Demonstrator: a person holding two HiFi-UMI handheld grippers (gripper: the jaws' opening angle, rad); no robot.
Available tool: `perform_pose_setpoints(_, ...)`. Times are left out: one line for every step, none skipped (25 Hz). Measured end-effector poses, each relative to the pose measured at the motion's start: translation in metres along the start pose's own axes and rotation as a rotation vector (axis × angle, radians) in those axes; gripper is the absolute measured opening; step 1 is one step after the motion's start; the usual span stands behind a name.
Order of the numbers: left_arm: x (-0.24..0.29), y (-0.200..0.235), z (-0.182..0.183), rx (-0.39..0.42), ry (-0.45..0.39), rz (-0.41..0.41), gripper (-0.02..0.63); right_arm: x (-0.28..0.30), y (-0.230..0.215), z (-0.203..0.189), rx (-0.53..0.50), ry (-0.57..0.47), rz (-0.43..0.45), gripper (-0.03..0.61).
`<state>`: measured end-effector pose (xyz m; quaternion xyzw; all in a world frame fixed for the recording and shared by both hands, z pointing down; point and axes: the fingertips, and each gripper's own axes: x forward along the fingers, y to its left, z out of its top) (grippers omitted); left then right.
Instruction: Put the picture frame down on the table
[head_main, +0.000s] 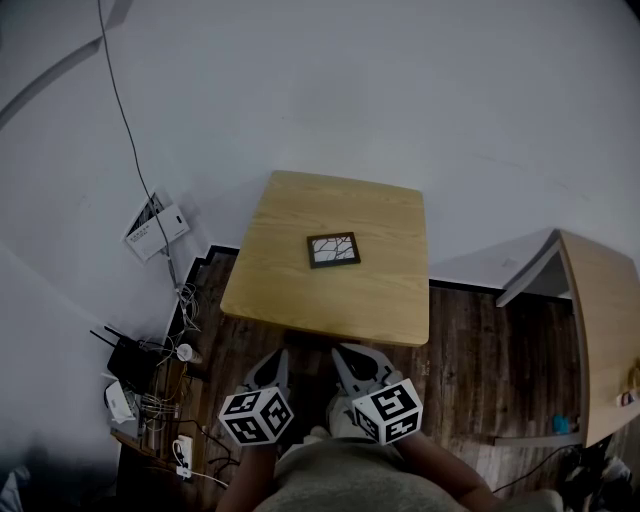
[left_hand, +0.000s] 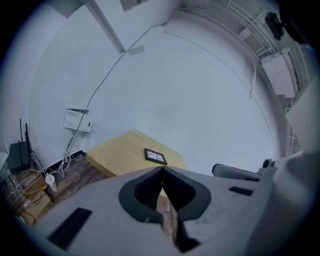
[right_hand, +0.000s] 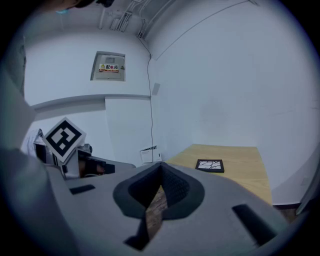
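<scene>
One small square picture frame (head_main: 333, 250), black-bordered with a pale print crossed by dark lines, lies flat on the light wooden square table (head_main: 300, 210). It sits a little right of the tabletop's middle, just above the centre of the head view, and nothing touches it. In the left gripper view the frame (left_hand: 155, 156) shows on the tabletop (left_hand: 115, 152) just above the jaw tips. In the right gripper view it (right_hand: 210, 165) lies right of centre on the table (right_hand: 245, 160).

Both tools sit in the lower middle of the head view, below the table's near edge and well apart from the frame. The left gripper (head_main: 270, 368) has its jaws pressed together, the tips meeting (left_hand: 161, 170) with nothing held; only floor shows through the gap behind them. The right gripper (head_main: 352, 362) is likewise closed and empty, its tips joined (right_hand: 160, 167). Each carries a white cube with black square markers (head_main: 256, 416) at the bottom of the head view.

Under the table runs a dark wood-plank floor (head_main: 480, 350). At the left of the head view a white wall box (head_main: 157, 228) hangs below a thin black cable (head_main: 125, 120). A black router (head_main: 128, 355) sits among tangled wires at the lower left. A second light wooden table (head_main: 605, 330) stands at the right edge.
</scene>
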<state>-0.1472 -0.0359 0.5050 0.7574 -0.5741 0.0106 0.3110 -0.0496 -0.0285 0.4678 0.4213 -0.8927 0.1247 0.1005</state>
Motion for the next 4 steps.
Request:
perform_pose_setpoints(0.0001, 0.0004, 0.0001, -0.001, 0.0, -0.001, 0.003, 0.0006, 0.0004, -0.0001, 0.0, 0.001, 0.0, 0.0)
perform_pose_setpoints(0.0002, 0.0008, 0.0002, -0.002, 0.0, -0.002, 0.003, 0.0012, 0.0009, 0.0, 0.0, 0.001, 0.0, 0.0)
perform_pose_setpoints(0.0002, 0.0012, 0.0003, -0.002, 0.0, -0.003, 0.003, 0.0019, 0.0015, 0.0001, 0.0, 0.002, 0.0, 0.0)
perform_pose_setpoints(0.0003, 0.0016, 0.0004, -0.003, 0.0, -0.003, 0.003, 0.0026, 0.0021, 0.0002, 0.0, 0.002, 0.001, 0.0)
